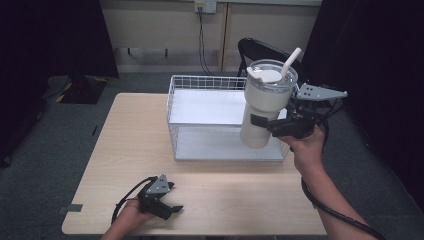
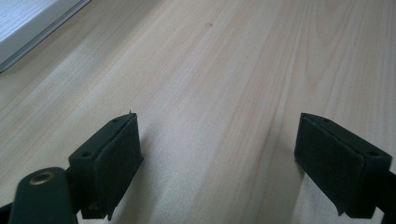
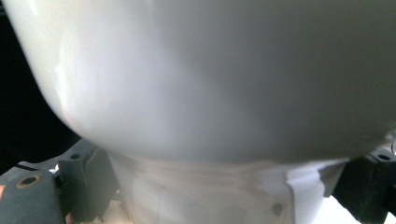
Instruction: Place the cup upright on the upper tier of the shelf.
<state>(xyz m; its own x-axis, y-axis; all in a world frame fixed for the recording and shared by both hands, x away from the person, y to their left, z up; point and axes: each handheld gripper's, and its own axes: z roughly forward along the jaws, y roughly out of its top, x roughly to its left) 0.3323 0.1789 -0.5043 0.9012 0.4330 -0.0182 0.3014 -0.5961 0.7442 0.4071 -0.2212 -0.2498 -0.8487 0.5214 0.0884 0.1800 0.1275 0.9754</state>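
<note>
Right gripper carrying the tall white plastic tumbler with lid and straw

Jaws clamp its narrow lower body, tilted, held right of centre over the white wire basket, probably for lowering in. Left gripper, jaws spread, idles lower left on the pale wooden table.

The basket walls in my right gripper below and behind, with the tumbler between its jaws. My left gripper has bare table all around, basket well ahead.
</note>
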